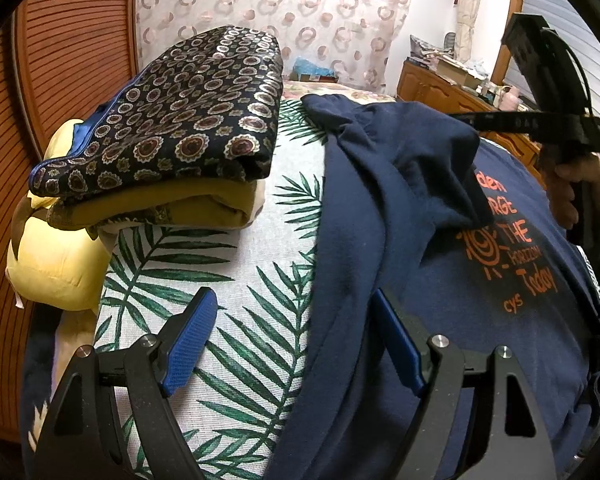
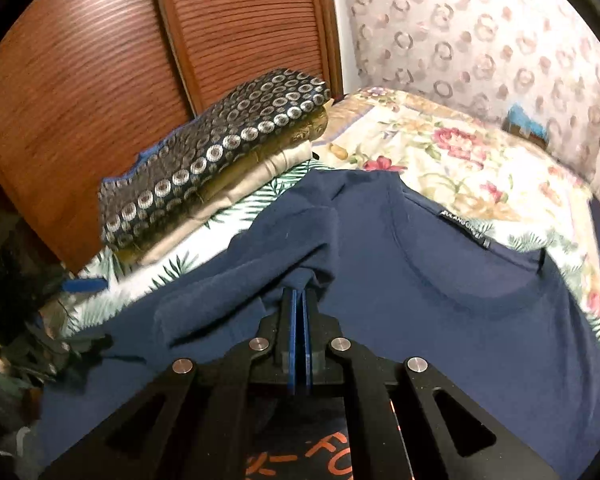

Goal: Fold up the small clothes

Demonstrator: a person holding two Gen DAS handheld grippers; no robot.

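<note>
Right gripper (image 2: 299,300) clamped on a fold of the navy cotton T-shirt w/ orange print (image 1: 380,240), prob. to fold the sleeve over; left gripper (image 1: 292,344) wide, empty, straddling the hem edge.

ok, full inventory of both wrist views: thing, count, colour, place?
T-shirt: 1, navy with orange print, spread on the leaf-print sheet, one fold pinched up.
Folded clothes stack: 1, dark patterned piece on top, mustard and cream beneath, beside the T-shirt.
Leaf-print sheet: 1, white and green, under everything.
Floral bedspread: 1, cream and pink, beyond the T-shirt.
Wooden louvred panel: brown, behind the stack.
Left gripper: open, over the T-shirt's edge.
Right gripper: shut on T-shirt.
</note>
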